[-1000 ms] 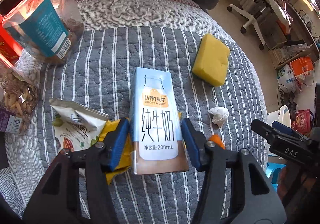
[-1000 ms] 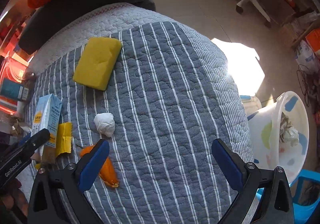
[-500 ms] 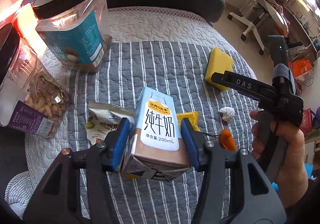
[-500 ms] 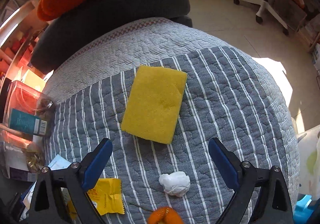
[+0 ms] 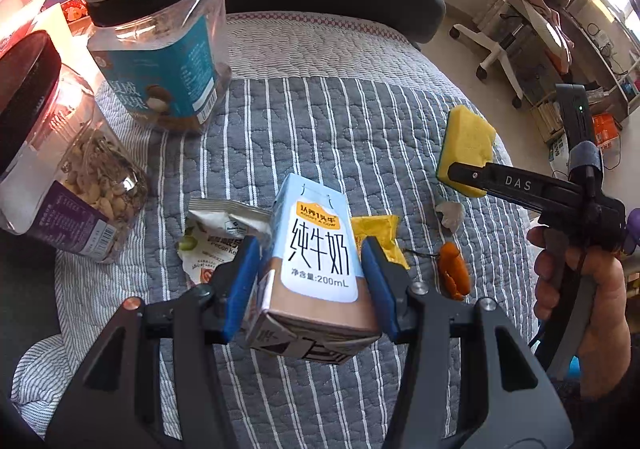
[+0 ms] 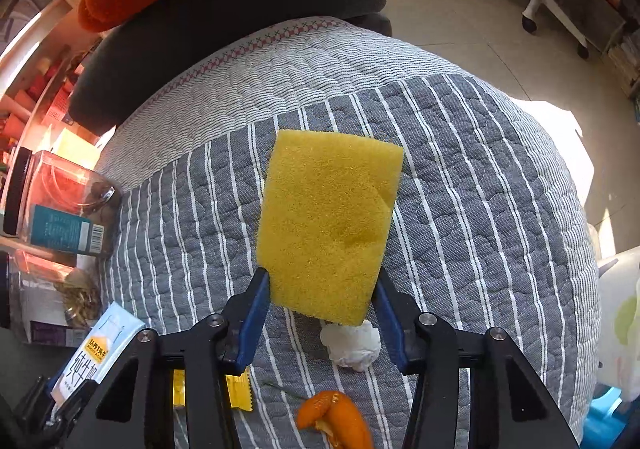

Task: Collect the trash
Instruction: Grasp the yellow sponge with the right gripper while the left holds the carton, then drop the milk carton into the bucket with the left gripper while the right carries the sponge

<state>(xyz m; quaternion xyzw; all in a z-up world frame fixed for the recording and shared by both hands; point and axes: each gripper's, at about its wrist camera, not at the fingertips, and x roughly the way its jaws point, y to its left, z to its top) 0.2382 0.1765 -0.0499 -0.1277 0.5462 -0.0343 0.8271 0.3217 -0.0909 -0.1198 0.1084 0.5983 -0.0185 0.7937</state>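
Left gripper holds milk carton; right gripper, just closing, clamps sponge, tissue half-hidden

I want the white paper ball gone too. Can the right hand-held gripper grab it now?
Probably not yet. The right hand-held gripper has just been closing around the yellow sponge, so its jaws are full. The paper ball lies uncovered just below the sponge.

Yellow sponge, grey white-striped quilt

Yellow sponge between gripper pads
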